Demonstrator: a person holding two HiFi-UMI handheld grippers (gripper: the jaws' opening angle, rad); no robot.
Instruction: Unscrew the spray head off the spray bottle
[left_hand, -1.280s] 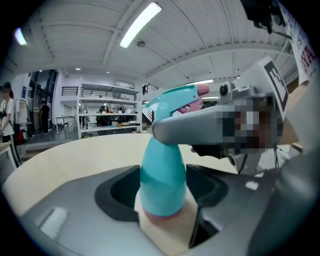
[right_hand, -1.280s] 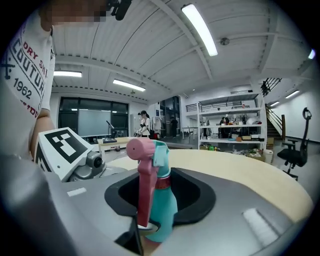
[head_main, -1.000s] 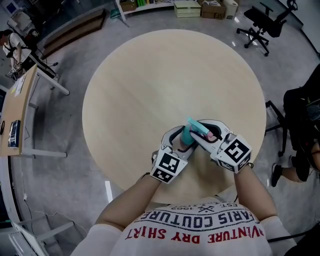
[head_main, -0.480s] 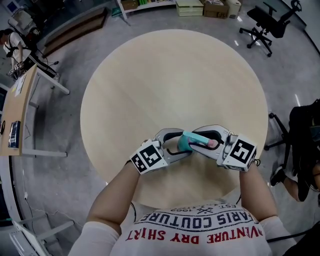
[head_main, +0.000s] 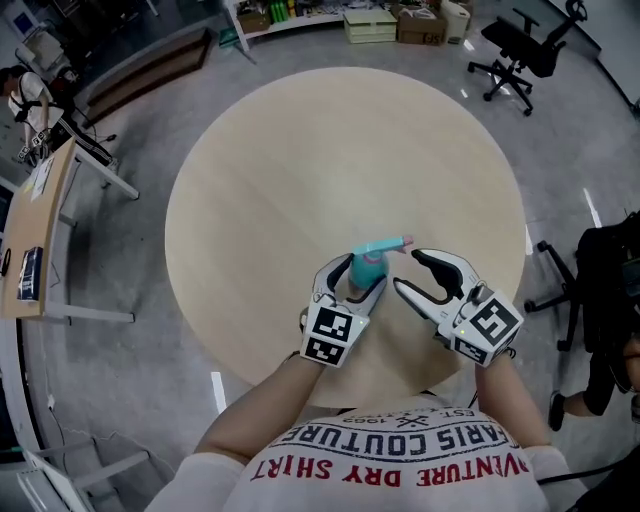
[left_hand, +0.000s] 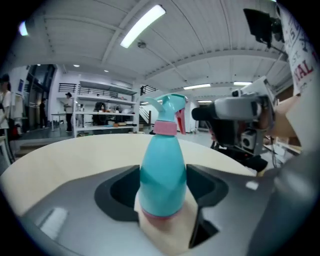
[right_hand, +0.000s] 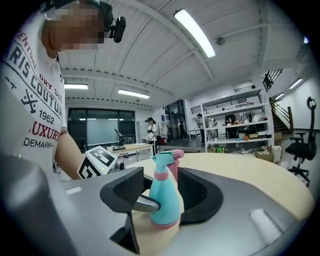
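Observation:
A teal spray bottle (head_main: 368, 270) stands upright on the round table (head_main: 300, 160), near its front edge. Its teal spray head (head_main: 383, 247) has a pink nozzle tip and points to the right. My left gripper (head_main: 358, 280) is shut on the bottle's body (left_hand: 162, 170), with a pad on each side. The pink collar (left_hand: 165, 127) and the spray head (left_hand: 169, 106) rise above the jaws. My right gripper (head_main: 407, 272) stands just right of the bottle; its jaws are opening and touch nothing. In the right gripper view the bottle (right_hand: 164, 200) stands ahead of the open right gripper (right_hand: 162, 194).
An office chair (head_main: 515, 45) stands beyond the table's far right. A dark chair (head_main: 605, 290) is at the right and a desk (head_main: 30, 220) at the left. Boxes (head_main: 375, 18) lie along the far wall.
My right gripper has let go of the spray head, opened and drawn back to the right. The left gripper has turned with the bottle still in it.

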